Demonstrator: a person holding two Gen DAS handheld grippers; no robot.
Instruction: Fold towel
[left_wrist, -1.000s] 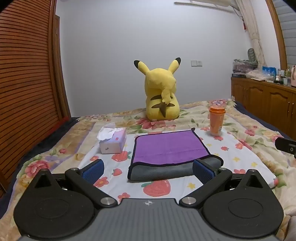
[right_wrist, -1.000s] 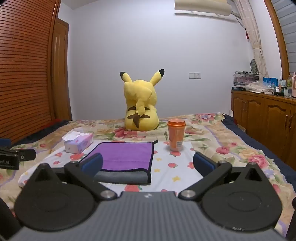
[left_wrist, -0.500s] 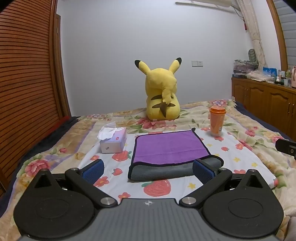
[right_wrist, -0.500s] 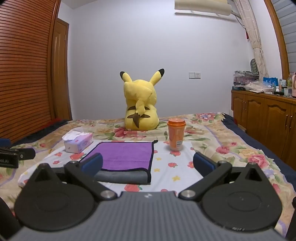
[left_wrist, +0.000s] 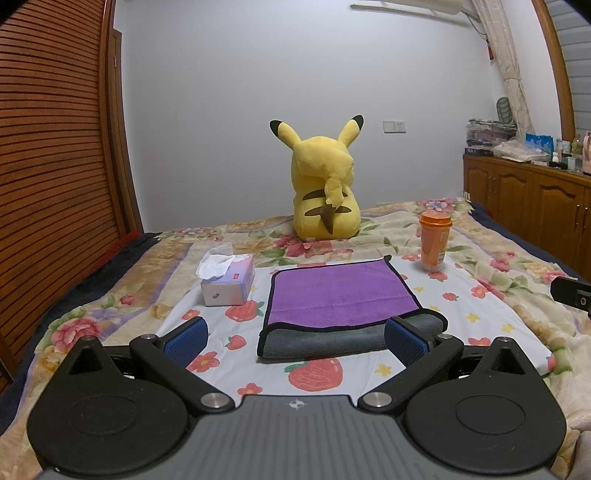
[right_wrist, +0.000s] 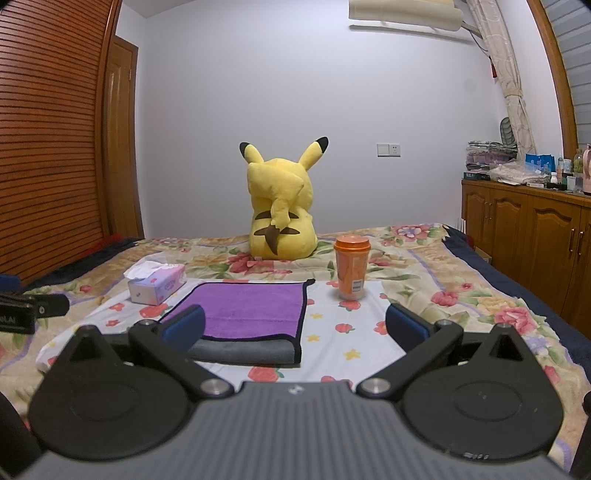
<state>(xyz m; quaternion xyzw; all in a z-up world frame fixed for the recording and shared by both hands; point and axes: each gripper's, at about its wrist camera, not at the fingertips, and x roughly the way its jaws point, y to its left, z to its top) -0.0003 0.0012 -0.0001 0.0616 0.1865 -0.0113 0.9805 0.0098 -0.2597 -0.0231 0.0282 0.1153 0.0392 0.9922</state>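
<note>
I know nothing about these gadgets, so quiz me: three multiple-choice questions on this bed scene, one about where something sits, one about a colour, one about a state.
1. Where does the white and pink tissue box sit relative to the folded purple and grey towel?
A. left of it
B. on top of it
C. right of it

2. What colour is the lidded plastic cup?
A. green
B. orange
C. blue

3. How stand the left gripper and right gripper?
A. both open, empty
B. both clamped on towel
C. one holding the cup

Answers: 1 A, the box lies off the towel's left edge. 2 B, body and lid are orange. 3 A, blue pads stand wide apart, gripping nothing.
</note>
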